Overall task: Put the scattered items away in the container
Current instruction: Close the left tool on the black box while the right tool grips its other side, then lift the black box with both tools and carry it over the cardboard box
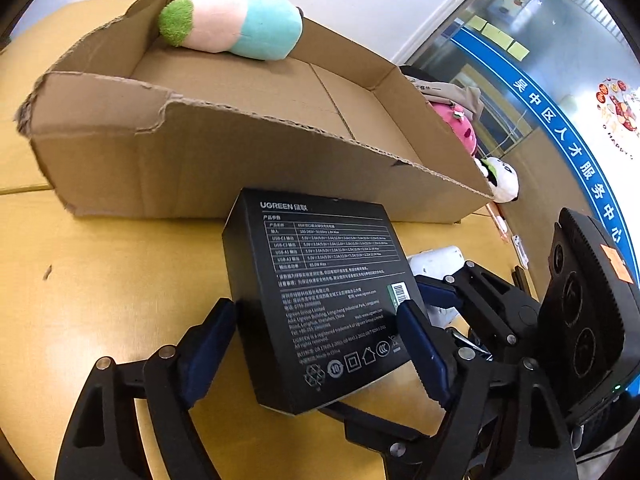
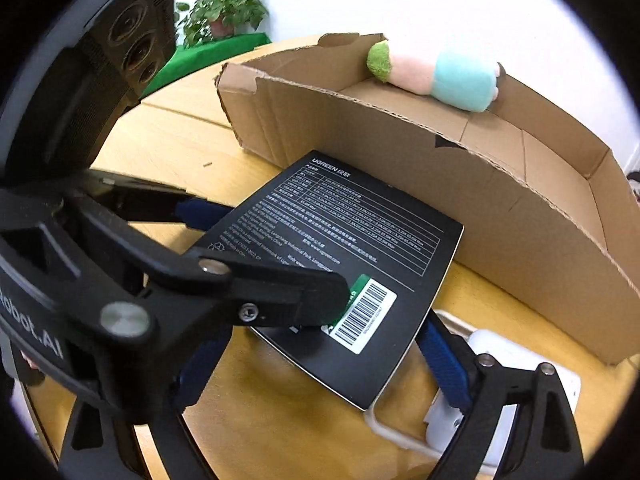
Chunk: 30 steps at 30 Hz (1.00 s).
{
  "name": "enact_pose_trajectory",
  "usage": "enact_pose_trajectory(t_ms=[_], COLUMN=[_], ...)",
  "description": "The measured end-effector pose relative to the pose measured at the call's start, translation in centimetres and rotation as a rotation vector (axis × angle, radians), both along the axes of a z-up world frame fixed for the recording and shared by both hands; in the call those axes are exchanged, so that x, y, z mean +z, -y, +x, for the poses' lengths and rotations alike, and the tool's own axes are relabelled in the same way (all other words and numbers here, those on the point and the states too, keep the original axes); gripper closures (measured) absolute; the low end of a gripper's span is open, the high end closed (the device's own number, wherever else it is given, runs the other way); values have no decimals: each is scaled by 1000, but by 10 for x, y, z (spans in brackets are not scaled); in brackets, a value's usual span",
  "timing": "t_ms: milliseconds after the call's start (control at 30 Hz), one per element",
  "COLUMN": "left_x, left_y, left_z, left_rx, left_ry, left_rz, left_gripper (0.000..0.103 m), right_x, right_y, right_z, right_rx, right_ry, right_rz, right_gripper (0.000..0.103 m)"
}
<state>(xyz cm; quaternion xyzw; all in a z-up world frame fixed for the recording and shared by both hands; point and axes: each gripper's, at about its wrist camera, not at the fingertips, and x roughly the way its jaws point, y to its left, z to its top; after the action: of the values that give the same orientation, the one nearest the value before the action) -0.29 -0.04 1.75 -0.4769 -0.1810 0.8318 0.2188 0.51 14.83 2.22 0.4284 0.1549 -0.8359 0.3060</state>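
Two handheld grippers converge on one flat black printed cardboard product box point(image 1: 320, 300), which lies on the yellow wooden tabletop point(image 1: 100, 280) just in front of the near wall of the torn, open-topped brown corrugated cardboard container point(image 1: 240, 168).

The left gripper point(image 1: 320, 344) straddles the box across its width. Its blue-padded fingers point(image 1: 208, 344) stand at the two long edges, close against them or barely touching. The jaws are spread wide to clear the broad box, and no firm clamp is visible yet.

The right gripper point(image 2: 320, 352) also stands with jaws wide apart. One blue pad point(image 2: 444, 364) lies along the box's edge nearest a white plastic device with a white cable point(image 2: 500, 360); the other pad is largely hidden behind the left gripper's arm, so contact there cannot be confirmed.

The box probably calls for both tools because it is wide and flat: opposed holds on separate edges would keep it level when it is lifted over the ragged container wall.

A soft toy in pink, teal and green plush point(image 1: 232, 20) already rests on the container's far rim. Further plush toys, one pink point(image 1: 460, 128) and one white point(image 1: 504, 180), lie outside the container's right end. The task therefore appears to be at an early stage.
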Motion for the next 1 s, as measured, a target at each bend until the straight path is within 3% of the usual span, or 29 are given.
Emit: enact_pose_trajectory(t_ms=[167,433,633,1000], left_x=[19,77,109,159], left_y=[-1,-7,-15,-34], left_z=[14,24,13,-29], left_rx=[9,-3,-36,-72], left_ry=[-41,-167,-230,-323], left_rz=[5,-54,-101,-113], left_gripper=[19,20,23,23], right_x=[17,64,90,135], right_y=[-7,-12,-23,-44], right_z=[16,24,12,-25], right_rx=[-10,-22,-43,-58], right_ry=[-64,-176,-187,-277], right_rz=[-37,-82,-123,-140], right_gripper=[14,15,15,17])
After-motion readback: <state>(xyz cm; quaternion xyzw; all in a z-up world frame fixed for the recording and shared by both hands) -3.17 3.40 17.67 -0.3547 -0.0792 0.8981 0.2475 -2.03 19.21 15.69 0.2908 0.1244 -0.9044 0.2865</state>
